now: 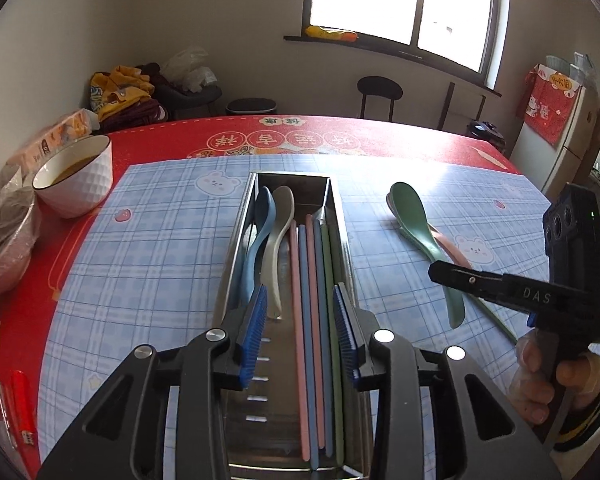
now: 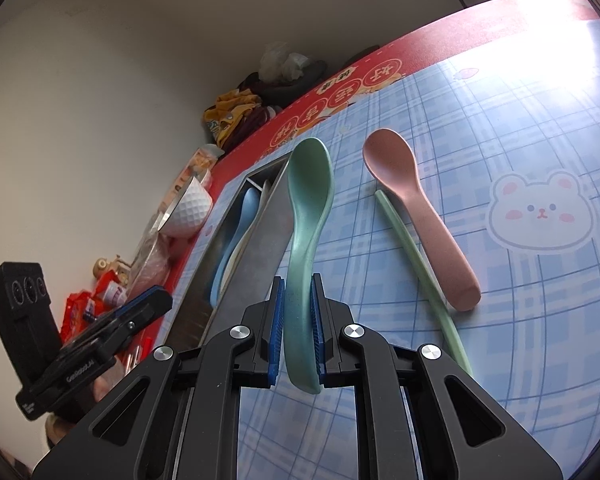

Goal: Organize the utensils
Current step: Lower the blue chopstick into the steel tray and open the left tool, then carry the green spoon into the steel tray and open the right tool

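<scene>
Spoons and chopsticks are being sorted on a table with a red cover and a blue checked mat with little bears on it.

In the middle of the mat lies a long metal tray. Inside it, on one side, a blue spoon and a white spoon lie together. Next to them lie pink, blue and green chopsticks in a neat row.

The left gripper hangs over the near end of the tray. Its two blue pads are apart and nothing is between them.

The right gripper is beside the tray. Its blue pads are pinching the handle of a green spoon. The bowl end of this spoon points away, close to the tray's outer wall. Whether it touches the mat I cannot tell.

Just beside the green spoon, one green chopstick lies on the mat. A pink spoon lies right next to that chopstick.

A white bowl with a dark rim stands near the left edge of the table, off the mat. A hand holds the right gripper's grip.
</scene>
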Available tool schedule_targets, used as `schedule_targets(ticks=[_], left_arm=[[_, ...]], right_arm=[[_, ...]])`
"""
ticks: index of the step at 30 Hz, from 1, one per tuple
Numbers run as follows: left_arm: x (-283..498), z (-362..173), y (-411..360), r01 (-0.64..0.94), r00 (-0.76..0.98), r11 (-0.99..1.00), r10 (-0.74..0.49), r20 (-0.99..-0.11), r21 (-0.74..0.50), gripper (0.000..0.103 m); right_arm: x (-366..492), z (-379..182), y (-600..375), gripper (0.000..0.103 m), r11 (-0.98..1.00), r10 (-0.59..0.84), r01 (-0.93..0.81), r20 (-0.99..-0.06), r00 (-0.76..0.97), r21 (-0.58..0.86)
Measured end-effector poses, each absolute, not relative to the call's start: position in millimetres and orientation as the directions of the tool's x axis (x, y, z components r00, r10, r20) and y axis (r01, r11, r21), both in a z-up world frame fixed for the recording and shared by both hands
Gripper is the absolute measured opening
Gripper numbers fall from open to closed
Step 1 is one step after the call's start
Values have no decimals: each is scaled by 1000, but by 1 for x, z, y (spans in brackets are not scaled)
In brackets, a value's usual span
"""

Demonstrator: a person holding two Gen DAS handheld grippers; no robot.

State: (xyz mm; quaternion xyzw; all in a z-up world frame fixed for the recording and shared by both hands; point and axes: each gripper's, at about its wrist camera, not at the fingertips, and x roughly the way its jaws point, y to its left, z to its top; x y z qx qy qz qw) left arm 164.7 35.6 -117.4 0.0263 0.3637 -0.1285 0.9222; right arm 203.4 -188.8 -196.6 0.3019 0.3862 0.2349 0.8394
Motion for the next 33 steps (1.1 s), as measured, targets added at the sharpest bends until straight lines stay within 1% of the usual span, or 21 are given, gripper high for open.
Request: schedule_targets(ticks=[4,10,11,12,13,15,16,20,26,28,33], left_arm=[[141,-127,53,236,747,972,-195,-635,-21,42],[119,-138,76,199,802,980,-162,-574,1,59],[117,-138,78,193,810,981,-158,-565,3,63],[116,-138,80,190,811,982,-161,-562,-7,70],[115,-137,82,191,817,981,-169,-551,-17,73],[111,-134,84,185,835,983,-164,-526,-14,89],[110,-132,83,176,842,984,-152,-518,-3,91],[111,-128,82,164,854,986,-134,-502,14,96],[110,-120,93,114,894,993,-89,-439,30,97],[111,-122,97,103,893,995,-88,-442,11,97],[115,-124,105,89,884,996,-93,-459,-31,97]], right_arm=[[202,-196,-188,13,708,628,-166,-504,593,686],[200,-197,-192,13,709,614,-150,-499,611,689],[200,-198,-194,13,713,606,-141,-502,617,687],[199,-198,-195,13,715,601,-134,-506,619,686],[199,-199,-195,13,719,595,-126,-512,620,683],[199,-198,-195,13,732,577,-111,-525,626,672],[199,-197,-194,13,739,568,-105,-532,628,665],[200,-197,-193,13,766,529,-63,-571,628,640],[204,-194,-189,13,797,484,-13,-626,612,604],[205,-186,-186,13,815,462,-10,-638,617,580],[213,-159,-167,13,829,459,-29,-648,607,559]])
